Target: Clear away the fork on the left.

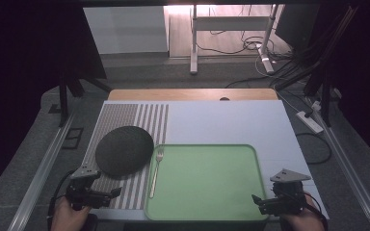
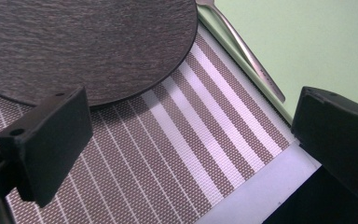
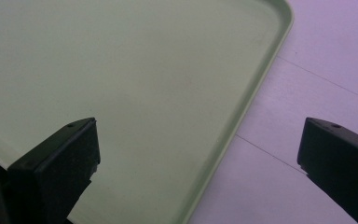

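Observation:
A dark round plate (image 1: 124,150) (image 2: 84,42) lies on a striped placemat (image 1: 125,120) (image 2: 168,154). Right of it is a green tray (image 1: 207,180) (image 2: 307,42) (image 3: 121,84) with nothing on its flat bottom. A silver fork (image 1: 156,171) (image 2: 247,46) lies along the tray's left rim, tines pointing away. My left gripper (image 1: 113,193) (image 2: 191,140) is open over the placemat's near edge, just short of the plate. Over the tray's near right corner, my right gripper (image 1: 257,201) (image 3: 196,158) is open too, its jaws either side of the rim, holding nothing.
A white table mat (image 1: 231,120) (image 3: 317,93) covers the wooden table (image 1: 192,94) under the placemat and tray. Beyond the table stand a desk frame (image 1: 193,43), loose cables (image 1: 250,45) and a power strip (image 1: 310,121) on the floor.

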### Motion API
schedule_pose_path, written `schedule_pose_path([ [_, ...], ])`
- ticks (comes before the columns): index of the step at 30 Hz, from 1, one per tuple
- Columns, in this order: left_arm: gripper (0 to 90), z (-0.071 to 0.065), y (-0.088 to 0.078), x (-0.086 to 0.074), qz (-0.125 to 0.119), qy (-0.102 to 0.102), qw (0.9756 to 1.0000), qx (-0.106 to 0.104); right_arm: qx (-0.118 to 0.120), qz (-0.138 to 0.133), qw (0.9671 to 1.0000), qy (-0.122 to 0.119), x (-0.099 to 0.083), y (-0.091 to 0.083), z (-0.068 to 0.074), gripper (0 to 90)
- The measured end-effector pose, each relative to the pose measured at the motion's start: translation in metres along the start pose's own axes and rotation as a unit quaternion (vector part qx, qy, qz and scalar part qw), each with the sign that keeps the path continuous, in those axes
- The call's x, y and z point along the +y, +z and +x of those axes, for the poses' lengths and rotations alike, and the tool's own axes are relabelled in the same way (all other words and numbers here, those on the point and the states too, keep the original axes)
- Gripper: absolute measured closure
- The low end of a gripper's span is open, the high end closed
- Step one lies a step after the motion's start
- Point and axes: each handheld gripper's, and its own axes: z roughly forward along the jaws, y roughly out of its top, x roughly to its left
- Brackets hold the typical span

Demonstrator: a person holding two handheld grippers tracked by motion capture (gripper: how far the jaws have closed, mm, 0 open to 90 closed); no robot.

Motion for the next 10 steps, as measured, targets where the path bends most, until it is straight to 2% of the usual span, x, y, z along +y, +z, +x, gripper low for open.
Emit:
schedule_pose_path([
  [5,0.0,-0.0010,-0.0010,-0.0019,0.014,0.008,0.9996,0.023,0.000,0.001,1.0000,0.000,0.0000,0.0000,0.0001,0.0],
  [10,0.0,0.0008,-0.0004,-0.0013,0.014,0.001,0.9998,0.015,0.000,0.003,1.0000,-0.006,-0.0001,0.0003,-0.0002,0.0],
])
